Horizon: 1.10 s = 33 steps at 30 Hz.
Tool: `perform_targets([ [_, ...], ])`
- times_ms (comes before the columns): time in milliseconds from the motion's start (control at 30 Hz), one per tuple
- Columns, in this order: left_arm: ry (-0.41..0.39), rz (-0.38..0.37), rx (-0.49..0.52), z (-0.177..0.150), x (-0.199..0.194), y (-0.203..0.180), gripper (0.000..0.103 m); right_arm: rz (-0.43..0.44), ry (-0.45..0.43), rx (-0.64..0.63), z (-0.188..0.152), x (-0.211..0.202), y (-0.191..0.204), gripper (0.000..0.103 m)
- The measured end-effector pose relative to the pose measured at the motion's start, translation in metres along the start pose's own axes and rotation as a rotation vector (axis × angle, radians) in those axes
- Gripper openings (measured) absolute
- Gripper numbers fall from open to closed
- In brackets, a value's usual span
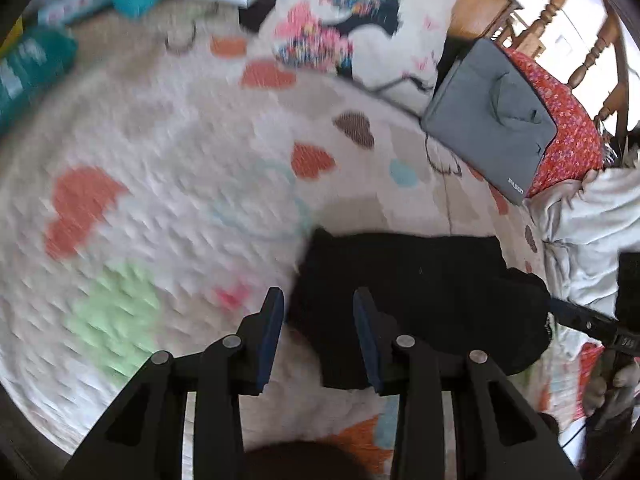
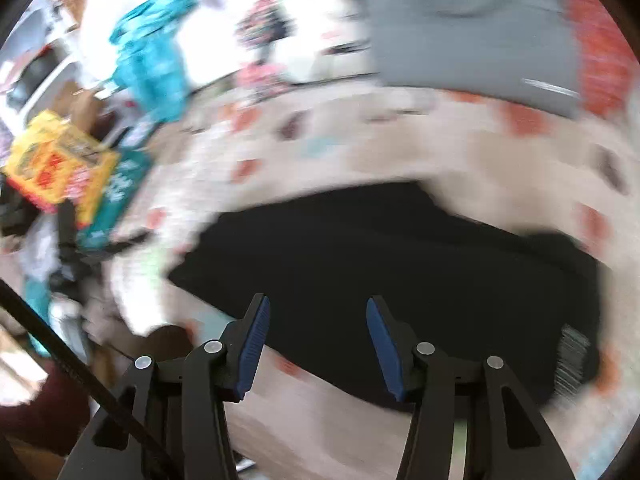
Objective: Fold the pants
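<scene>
The black pants [image 1: 420,296] lie folded into a compact block on a white bedspread with coloured hearts [image 1: 168,184]. My left gripper [image 1: 318,300] is open and empty, held above the block's left edge. In the right wrist view the pants [image 2: 380,264] fill the middle, blurred by motion, with a white label near their right end. My right gripper [image 2: 318,310] is open and empty just above their near edge. The right gripper also shows at the right edge of the left wrist view [image 1: 592,324].
A grey folded garment [image 1: 488,128] lies on a red floral cushion [image 1: 568,128] at the far right. A patterned pillow [image 1: 360,28] sits behind. Teal packages [image 2: 152,56] and a yellow box [image 2: 56,164] stand at the bed's left. Wooden chair [image 1: 580,40] beyond.
</scene>
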State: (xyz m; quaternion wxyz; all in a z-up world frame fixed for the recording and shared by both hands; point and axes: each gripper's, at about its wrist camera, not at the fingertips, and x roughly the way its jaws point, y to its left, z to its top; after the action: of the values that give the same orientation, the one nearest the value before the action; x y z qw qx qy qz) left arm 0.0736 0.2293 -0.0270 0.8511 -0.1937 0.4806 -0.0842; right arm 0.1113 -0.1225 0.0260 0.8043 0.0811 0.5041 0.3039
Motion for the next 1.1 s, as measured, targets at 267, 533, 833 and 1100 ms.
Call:
perform_targets([
  [267, 0.107, -0.023, -0.091, -0.023, 0.039, 0.004, 0.034, 0.113, 0.288, -0.040, 0.090, 0.171, 0.087, 0.056],
  [533, 0.072, -0.054, -0.133, -0.026, 0.031, 0.009, 0.009, -0.139, 0.411, -0.167, 0.087, 0.240, 0.115, 0.010],
  [833, 0.046, -0.027, -0.160, -0.001, 0.028, 0.019, 0.006, -0.116, 0.259, -0.114, 0.119, 0.220, 0.129, 0.009],
  [1100, 0.027, 0.037, -0.155, -0.006, 0.014, 0.031, 0.011, -0.070, 0.175, 0.017, 0.112, 0.230, 0.099, 0.028],
])
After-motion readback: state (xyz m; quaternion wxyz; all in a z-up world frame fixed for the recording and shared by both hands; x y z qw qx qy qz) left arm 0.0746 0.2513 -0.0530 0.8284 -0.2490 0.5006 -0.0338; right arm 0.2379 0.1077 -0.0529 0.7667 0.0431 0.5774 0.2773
